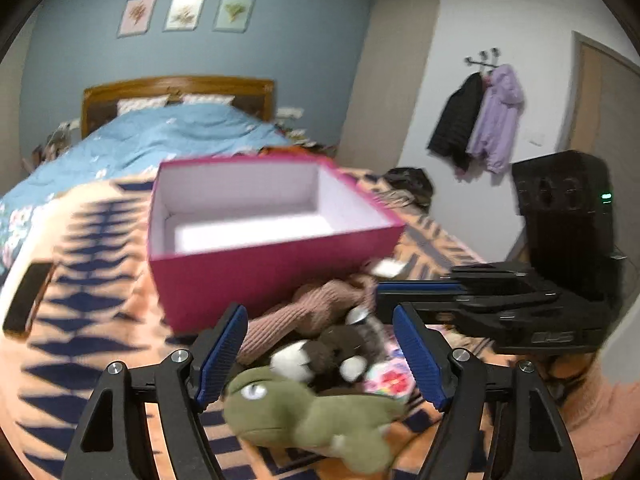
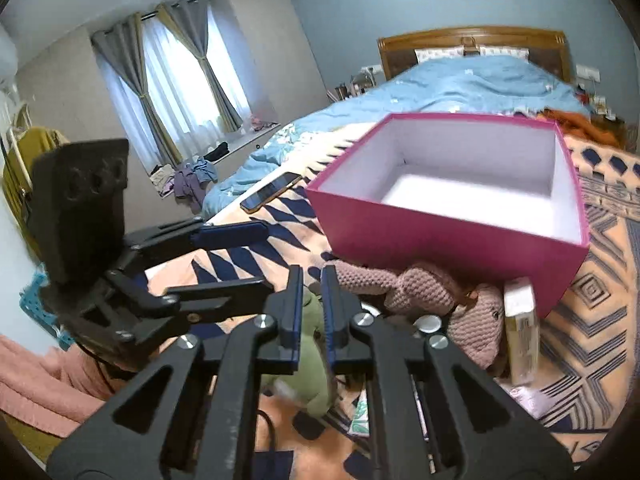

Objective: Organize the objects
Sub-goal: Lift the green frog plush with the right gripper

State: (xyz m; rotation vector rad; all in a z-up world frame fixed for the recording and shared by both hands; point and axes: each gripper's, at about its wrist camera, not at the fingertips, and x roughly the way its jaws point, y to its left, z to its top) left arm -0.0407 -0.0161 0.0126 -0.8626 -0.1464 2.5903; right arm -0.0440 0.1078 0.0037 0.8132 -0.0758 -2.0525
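An open pink box (image 1: pixel 260 276) with a white inside stands on the patterned blanket (image 1: pixel 80 280); it also shows in the right wrist view (image 2: pixel 440 236). In front of it lies a pile of toys: a green plush turtle (image 1: pixel 304 412), a brown-and-white plush (image 1: pixel 332 354) and a pink knitted doll (image 1: pixel 316 308). My left gripper (image 1: pixel 320 360) is open, its jaws on either side of the pile just above it. My right gripper (image 2: pixel 311 312) is nearly shut with nothing between its jaws, hovering over the green turtle (image 2: pixel 312 368), beside the knitted doll (image 2: pixel 424 292).
A phone (image 2: pixel 270 192) lies on the blanket left of the box. A small white carton (image 2: pixel 520 340) leans against the box's right front corner. Flat colourful packets (image 1: pixel 390 380) lie under the toys. A blue quilt (image 2: pixel 460 84) covers the far half of the bed.
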